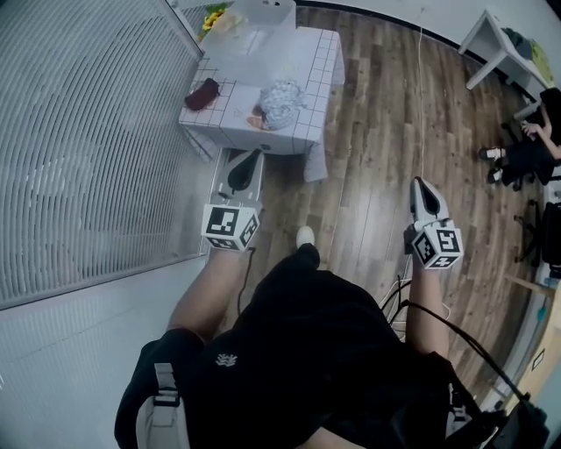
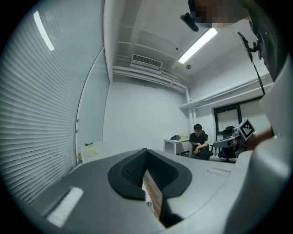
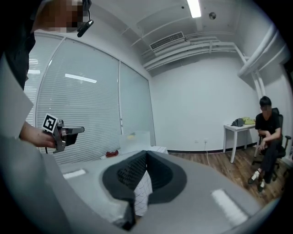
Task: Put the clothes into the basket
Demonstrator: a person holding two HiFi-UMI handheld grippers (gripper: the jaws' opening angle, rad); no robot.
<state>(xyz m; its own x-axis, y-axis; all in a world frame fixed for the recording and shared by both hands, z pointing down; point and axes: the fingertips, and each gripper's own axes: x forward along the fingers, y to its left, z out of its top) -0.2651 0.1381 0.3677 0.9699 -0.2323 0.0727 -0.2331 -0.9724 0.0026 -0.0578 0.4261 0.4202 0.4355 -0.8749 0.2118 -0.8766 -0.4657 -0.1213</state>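
Note:
A white tiled table (image 1: 308,63) stands ahead on the wood floor. On it lie a dark red cloth (image 1: 202,94) at the left and a crumpled silver-grey cloth (image 1: 280,103) near the front edge. A translucent white basket (image 1: 261,12) sits at the table's far end. My left gripper (image 1: 252,159) is shut and empty, its tip just short of the table's near edge. My right gripper (image 1: 419,183) is also shut with nothing in it, out over the floor to the right of the table. The right gripper view shows the red cloth (image 3: 111,153) and the basket (image 3: 136,138) in the distance.
A wall of glass with white blinds (image 1: 79,149) runs along the left. A person (image 1: 529,151) sits on a chair at the far right beside a white desk (image 1: 493,35). Cables (image 1: 419,302) trail on the floor near my right side.

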